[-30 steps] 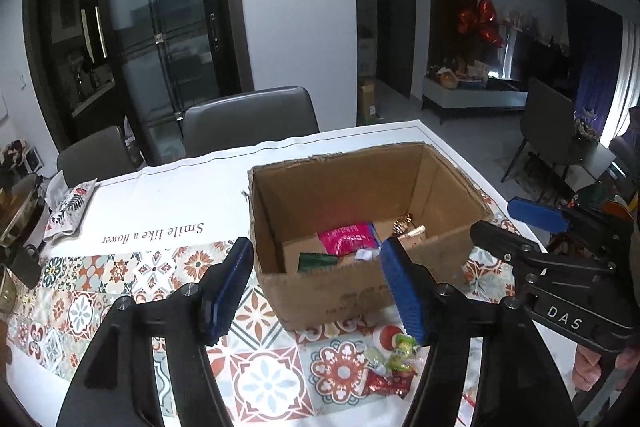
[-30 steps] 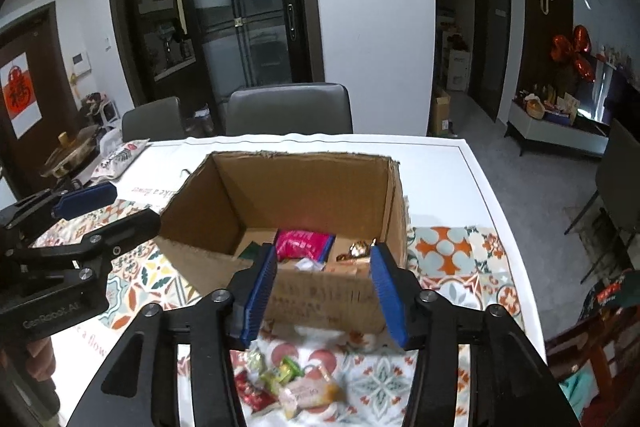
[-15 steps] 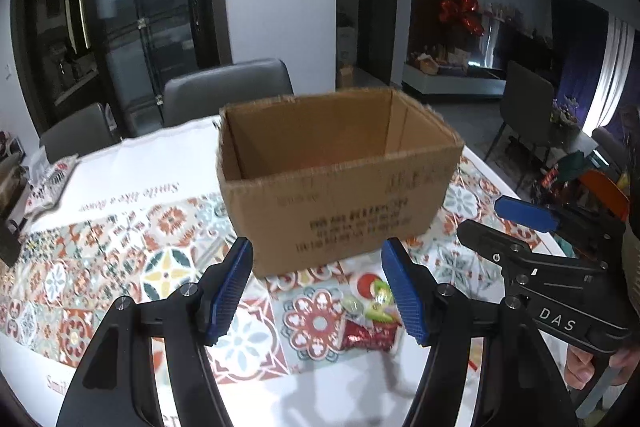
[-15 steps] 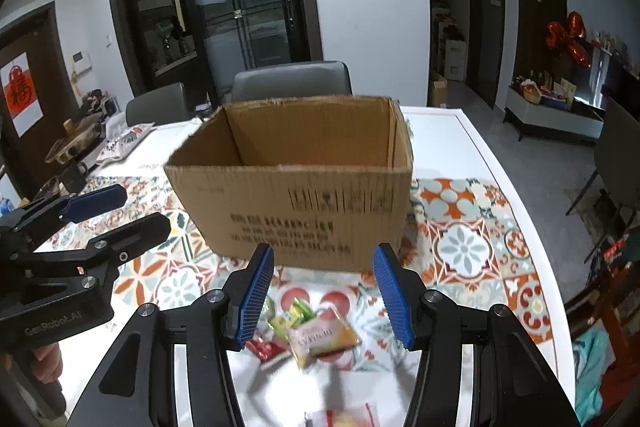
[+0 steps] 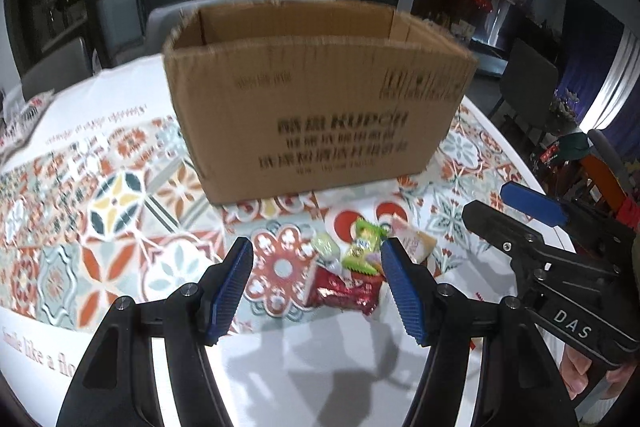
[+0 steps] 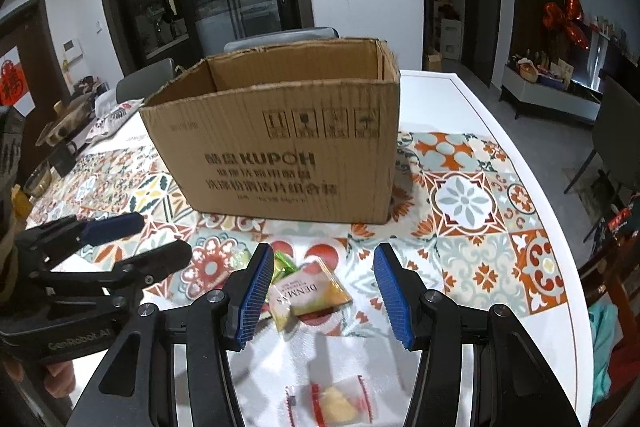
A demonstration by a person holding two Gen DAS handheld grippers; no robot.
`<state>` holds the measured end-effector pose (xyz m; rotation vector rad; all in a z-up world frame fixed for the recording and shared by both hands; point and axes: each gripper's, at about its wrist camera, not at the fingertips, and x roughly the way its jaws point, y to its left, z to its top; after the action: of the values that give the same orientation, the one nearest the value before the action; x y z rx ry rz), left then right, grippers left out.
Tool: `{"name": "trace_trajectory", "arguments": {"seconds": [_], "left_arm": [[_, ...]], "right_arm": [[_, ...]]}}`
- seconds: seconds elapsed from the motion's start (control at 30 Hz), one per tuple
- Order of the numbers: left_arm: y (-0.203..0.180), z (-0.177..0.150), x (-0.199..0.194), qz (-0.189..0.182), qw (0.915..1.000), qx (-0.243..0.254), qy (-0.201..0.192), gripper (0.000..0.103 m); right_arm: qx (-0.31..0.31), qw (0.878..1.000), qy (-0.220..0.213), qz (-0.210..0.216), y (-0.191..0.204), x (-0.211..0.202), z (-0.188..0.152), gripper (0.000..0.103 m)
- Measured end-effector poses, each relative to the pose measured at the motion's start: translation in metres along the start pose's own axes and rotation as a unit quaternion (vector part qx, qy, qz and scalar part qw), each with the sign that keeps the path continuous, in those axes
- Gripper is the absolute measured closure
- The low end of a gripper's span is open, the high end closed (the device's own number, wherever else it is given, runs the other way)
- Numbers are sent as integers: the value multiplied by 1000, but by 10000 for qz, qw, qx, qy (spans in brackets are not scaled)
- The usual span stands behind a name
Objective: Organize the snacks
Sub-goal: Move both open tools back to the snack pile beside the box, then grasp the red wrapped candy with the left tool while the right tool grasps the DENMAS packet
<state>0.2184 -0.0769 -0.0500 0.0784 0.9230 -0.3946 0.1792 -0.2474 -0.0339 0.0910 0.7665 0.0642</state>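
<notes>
left tongs (image 5: 316,283) apart, empty, framing red foil snack packet (image 5: 344,291) | right tongs (image 6: 320,291) apart, empty, framing yellow-orange sachet (image 6: 308,295) | both on tiled-pattern table (image 6: 480,227) before open brown cardboard box (image 6: 280,147), likely the destination

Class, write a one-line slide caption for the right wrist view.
Open right gripper above a yellow snack packet lying before the cardboard box on a patterned tablecloth.

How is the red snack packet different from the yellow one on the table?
The red packet is dark, shiny and crinkly; the yellow packet is pale, flat and has printed words. The red packet lies between the left gripper fingers, the yellow packet between the right gripper fingers. Both lie loose before the cardboard box, ungripped.
</notes>
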Motion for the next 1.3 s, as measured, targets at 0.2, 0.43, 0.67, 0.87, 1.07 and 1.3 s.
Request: {"name": "trace_trajectory", "arguments": {"seconds": [0.2, 0.43, 0.67, 0.87, 1.07, 1.3], "left_arm": [[-4, -10, 23, -26, 9994, -151, 298, 37], [-8, -20, 43, -28, 9980, -290, 566, 38], [-10, -23, 58, 80, 9968, -402, 684, 38], [-11, -26, 66, 86, 9969, -469, 632, 41], [-11, -34, 63, 103, 9972, -444, 599, 56], [-1, -41, 52, -55, 9971, -557, 514, 67]], "right_arm": [[114, 9998, 142, -3, -9, 10, -14, 50], [295, 9990, 332, 66, -19, 22, -28, 50], [320, 9987, 390, 95, -22, 29, -35, 50], [309, 9984, 457, 155, -21, 34, -40, 50], [329, 9980, 494, 205, -20, 35, -41, 50], [277, 9980, 527, 212, -15, 36, -42, 50]]}}
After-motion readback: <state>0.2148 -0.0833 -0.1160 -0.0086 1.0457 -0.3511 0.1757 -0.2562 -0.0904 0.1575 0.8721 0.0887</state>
